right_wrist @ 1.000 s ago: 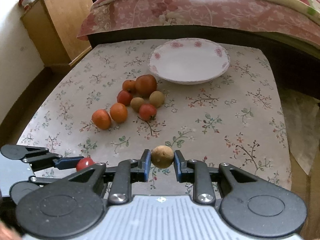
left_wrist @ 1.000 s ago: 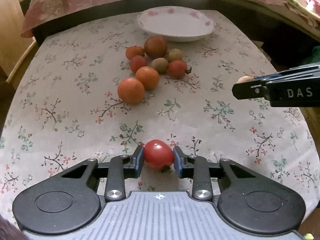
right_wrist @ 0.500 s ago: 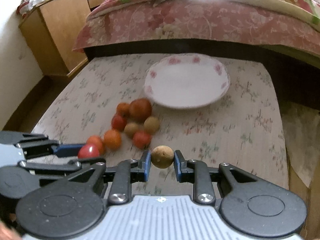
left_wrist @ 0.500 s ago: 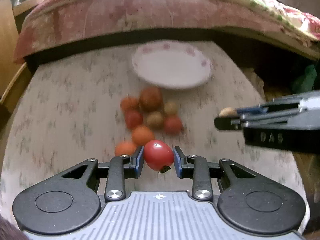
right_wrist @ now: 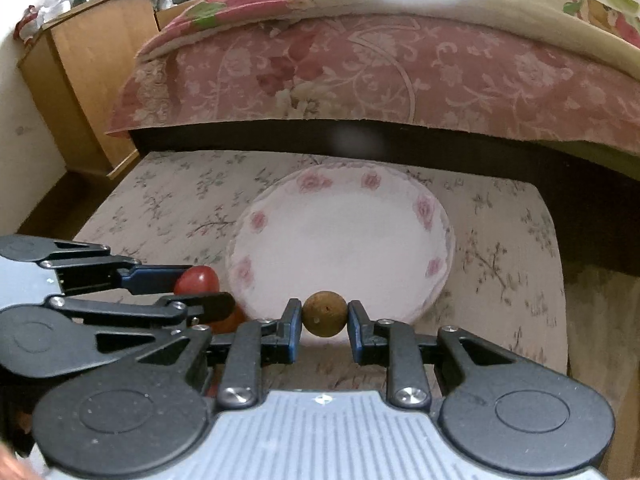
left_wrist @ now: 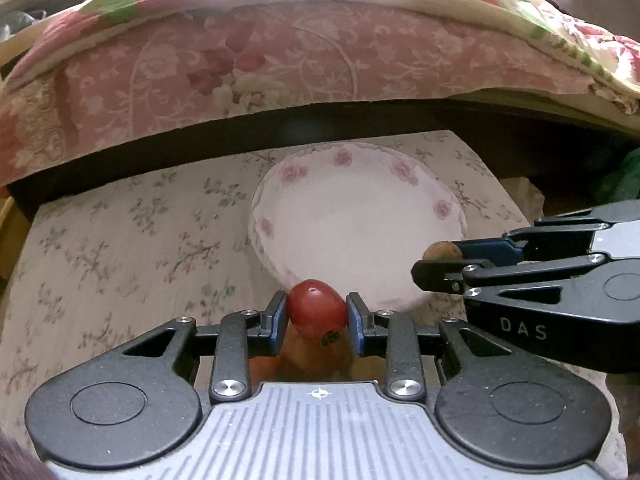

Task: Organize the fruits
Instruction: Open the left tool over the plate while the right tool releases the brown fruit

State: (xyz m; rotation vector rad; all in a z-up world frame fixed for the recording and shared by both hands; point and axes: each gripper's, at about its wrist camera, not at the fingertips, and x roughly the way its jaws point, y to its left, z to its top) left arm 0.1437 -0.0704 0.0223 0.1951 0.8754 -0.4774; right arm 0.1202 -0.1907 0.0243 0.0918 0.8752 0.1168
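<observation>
Both grippers have moved forward from the fruit pile to the plate (right_wrist: 340,240). Left gripper (left_wrist: 317,316) jaws pinch a red tomato (left_wrist: 317,312) at the plate's 6 o'clock rim; right gripper (right_wrist: 324,316) jaws pinch a small brown fruit (right_wrist: 324,314), also at 6 o'clock. Neither released yet; drop likely next.

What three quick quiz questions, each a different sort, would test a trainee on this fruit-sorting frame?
1. True or false: the left gripper holds a red tomato.
2. Multiple choice: the right gripper carries A) an orange fruit, B) a round brown fruit, C) nothing.
3. Short answer: what lies on the plate now?

Key
1. True; the blue pads clamp it on both sides.
2. B.
3. Nothing visible; no fruit shows on the part of the plate in view, and both fruits are in the grippers at its near rim.
</observation>
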